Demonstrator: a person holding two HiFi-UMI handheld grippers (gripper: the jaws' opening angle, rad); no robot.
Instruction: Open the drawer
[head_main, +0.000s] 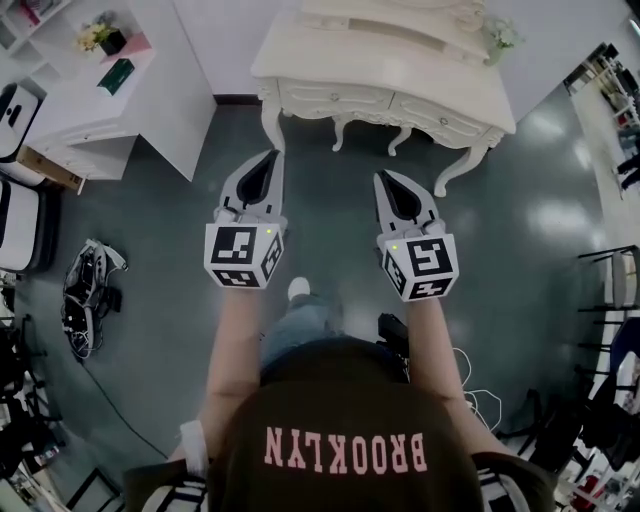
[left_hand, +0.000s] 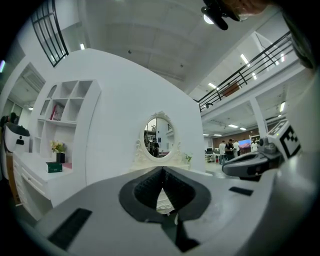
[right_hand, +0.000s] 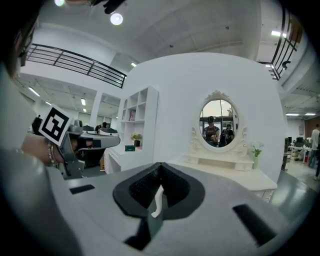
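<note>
A cream dressing table stands ahead on curved legs, with two drawers in its front, one at the left and one at the right. Both look closed. My left gripper and right gripper are held side by side over the floor, short of the table and pointing at it. Both are shut with nothing between their jaws. In the left gripper view the left gripper points at the table's oval mirror. In the right gripper view the right gripper has the table to its right.
A white desk with shelves stands at the left, with a small plant and a green box on it. A tangle of cables lies on the grey floor at the left. Dark chairs and racks line the right side.
</note>
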